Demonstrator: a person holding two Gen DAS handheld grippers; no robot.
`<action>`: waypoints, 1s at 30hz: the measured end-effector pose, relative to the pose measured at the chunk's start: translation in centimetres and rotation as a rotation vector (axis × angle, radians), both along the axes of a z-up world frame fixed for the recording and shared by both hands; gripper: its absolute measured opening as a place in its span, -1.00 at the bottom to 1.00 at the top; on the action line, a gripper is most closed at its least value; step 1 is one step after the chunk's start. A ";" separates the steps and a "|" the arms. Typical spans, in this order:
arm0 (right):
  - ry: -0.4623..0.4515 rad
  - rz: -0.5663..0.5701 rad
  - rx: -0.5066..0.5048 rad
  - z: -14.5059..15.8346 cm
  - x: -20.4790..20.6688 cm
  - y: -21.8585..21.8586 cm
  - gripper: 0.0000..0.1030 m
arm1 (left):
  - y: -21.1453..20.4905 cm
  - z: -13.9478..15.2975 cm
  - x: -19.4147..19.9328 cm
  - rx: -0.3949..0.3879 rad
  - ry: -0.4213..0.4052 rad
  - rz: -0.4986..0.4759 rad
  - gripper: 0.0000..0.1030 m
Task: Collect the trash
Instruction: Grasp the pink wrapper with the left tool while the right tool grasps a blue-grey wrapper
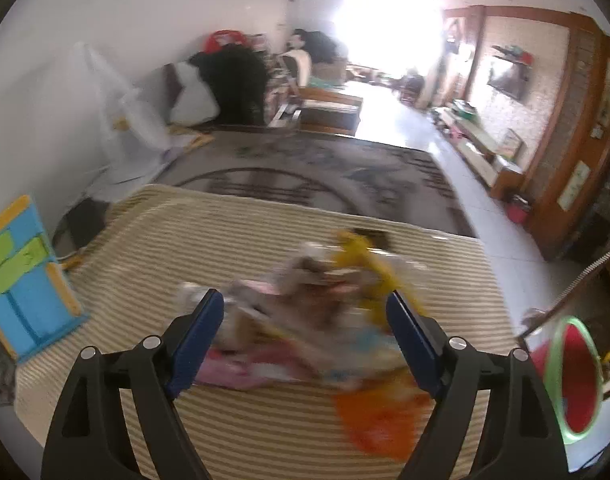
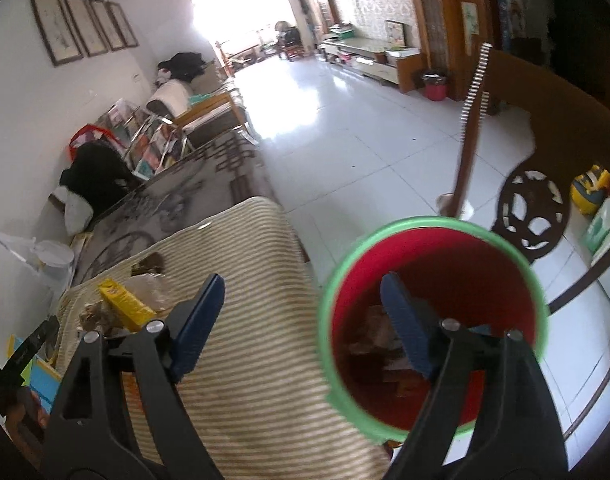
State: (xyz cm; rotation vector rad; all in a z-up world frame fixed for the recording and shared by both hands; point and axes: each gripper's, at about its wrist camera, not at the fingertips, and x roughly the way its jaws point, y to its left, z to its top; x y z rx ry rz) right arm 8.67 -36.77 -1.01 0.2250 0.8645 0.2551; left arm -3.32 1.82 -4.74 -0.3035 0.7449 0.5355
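Left wrist view shows the left claw [image 1: 305, 312] wide open, with nothing between its blue fingers [image 1: 199, 332]. It hangs just above a blurry trash pile [image 1: 305, 320] of wrappers and paper. The pile lies on the striped cloth [image 1: 185, 240] that covers the counter, near the cloth's right edge. An orange wrapper [image 1: 385, 424] lies at the near side of the pile.

Right wrist view shows the right claw [image 2: 301, 320] open too, and empty. It hangs over the right edge of the counter, with one finger above the cloth and the other above the red bin [image 2: 433, 320]. The bin has a green rim and stands on the floor right beside the counter. Some trash is already inside it. A yellow box [image 2: 125, 304] from the pile shows at the left.

Here is what could go wrong. The pile is loose and mixed up, so a grab may catch just one bit and push the rest around. Light wrappers could slide off the right edge and land on the floor, not in the bin. The claw could also pinch the cloth and drag it. The left view is blurry, so I cannot tell each piece apart.

Both claws point forward and tip down a little.
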 end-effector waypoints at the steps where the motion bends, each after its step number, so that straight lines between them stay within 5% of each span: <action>1: 0.003 0.011 -0.003 0.0 -0.1 1.4 0.53 | 1.0 -0.2 -0.3 -0.003 0.008 0.012 0.55; 8: 0.041 0.106 -0.031 -0.5 -2.0 10.0 0.56 | 7.9 -3.9 -2.3 -0.125 0.107 0.059 0.57; 17: 0.033 0.190 -0.092 -0.2 -5.6 17.9 0.56 | 12.0 -12.1 -3.2 -0.600 0.160 0.158 0.57; 20: 0.034 0.197 -0.099 -0.2 -6.6 19.3 0.56 | 13.0 -13.2 -2.4 -0.641 0.135 0.174 0.48; 21: 0.032 0.198 -0.101 -0.2 -6.8 19.6 0.55 | 13.2 -14.1 -1.8 -0.662 0.165 0.156 0.33; 22: 0.028 0.202 -0.105 -0.1 -7.2 20.0 0.55 | 13.0 -14.9 -1.3 -0.687 0.203 0.131 -0.05; 24: 0.032 0.211 -0.109 -0.2 -7.6 20.8 0.55 | 13.1 -15.1 -1.3 -0.693 0.210 0.101 -0.27; 27: 0.048 0.226 -0.099 -0.8 -7.8 21.9 0.55 | 13.3 -14.8 -1.7 -0.685 0.195 0.053 -0.37; 30: 0.085 0.269 -0.092 -1.6 -7.6 23.5 0.55 | 13.7 -13.6 -2.4 -0.577 0.208 0.017 -0.37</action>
